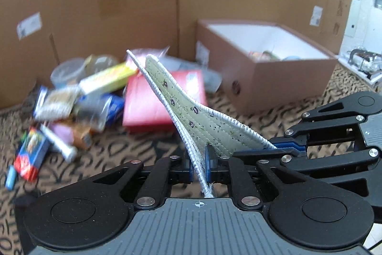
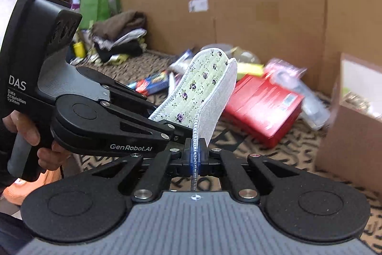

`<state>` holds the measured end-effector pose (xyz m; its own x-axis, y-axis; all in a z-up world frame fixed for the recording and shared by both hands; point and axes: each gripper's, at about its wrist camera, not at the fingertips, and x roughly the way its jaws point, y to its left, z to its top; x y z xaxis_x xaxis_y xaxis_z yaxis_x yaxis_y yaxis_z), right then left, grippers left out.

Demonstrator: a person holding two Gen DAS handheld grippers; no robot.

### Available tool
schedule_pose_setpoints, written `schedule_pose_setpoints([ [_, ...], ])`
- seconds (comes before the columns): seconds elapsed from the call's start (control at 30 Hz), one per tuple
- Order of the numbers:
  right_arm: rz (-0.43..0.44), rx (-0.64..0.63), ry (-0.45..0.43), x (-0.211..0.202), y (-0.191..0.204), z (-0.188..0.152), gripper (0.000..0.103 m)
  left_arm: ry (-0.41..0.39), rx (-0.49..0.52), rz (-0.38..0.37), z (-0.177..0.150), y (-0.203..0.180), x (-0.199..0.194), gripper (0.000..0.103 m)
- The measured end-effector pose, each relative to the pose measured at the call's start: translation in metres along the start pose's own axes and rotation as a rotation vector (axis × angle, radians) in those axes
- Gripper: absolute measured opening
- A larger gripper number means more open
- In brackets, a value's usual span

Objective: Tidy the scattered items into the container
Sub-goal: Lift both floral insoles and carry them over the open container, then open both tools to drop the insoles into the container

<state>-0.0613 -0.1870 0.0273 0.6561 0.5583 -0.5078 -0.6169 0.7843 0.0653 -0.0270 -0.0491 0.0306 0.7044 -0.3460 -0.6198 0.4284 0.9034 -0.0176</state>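
Scattered pile (image 1: 66, 106): far left of the left wrist view, blurred packets, tubes and a clear tub heaped on the patterned mat (image 1: 148, 147), close against the cardboard wall (image 1: 95, 4); a strip of bare mat lies between the pile and the grippers.
Red box (image 1: 148, 106): lies flat just right of the pile, behind the insole; its right edge stands apart from the container, with mat showing in the gap.
Left gripper (image 1: 199, 164): clenched on the stitched edge of the insole (image 1: 191, 109), blue pads pressing the white trim from both sides.
Insole: pale green with small purple flowers, held above the mat and folded, its toe pointing up towards the wall; it touches neither the red box nor the container.
Right gripper (image 2: 195, 155): clamped on the other stitched edge of the insole (image 2: 205, 85); in the left wrist view it (image 1: 284, 147) sits just right of the left gripper, the two nearly touching.
Container (image 1: 262, 63): brown box with white inner walls, open top, to the right and beyond the grippers; a few items lie at its bottom. Its near corner is close to the right gripper, with clear mat in front.
Beyond the container: the wall ends and a pale counter edge shows.
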Motion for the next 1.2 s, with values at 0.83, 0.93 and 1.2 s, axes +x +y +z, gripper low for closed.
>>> schedule_pose_setpoints([
  [0.83, -0.435, 0.156, -0.142, -0.086, -0.194, 0.03, 0.004, -0.146, 0.177, -0.262, 0.177, -0.155, 0.131, 0.005],
  [0.93, -0.455, 0.186, -0.129, -0.081, -0.221, 0.027, 0.004, -0.117, 0.18, -0.272, 0.19, -0.166, 0.156, 0.005],
  [1.2, -0.485, 0.259, -0.083, -0.062, -0.275, 0.015, 0.004, -0.04, 0.176, -0.3, 0.203, -0.186, 0.217, 0.006],
])
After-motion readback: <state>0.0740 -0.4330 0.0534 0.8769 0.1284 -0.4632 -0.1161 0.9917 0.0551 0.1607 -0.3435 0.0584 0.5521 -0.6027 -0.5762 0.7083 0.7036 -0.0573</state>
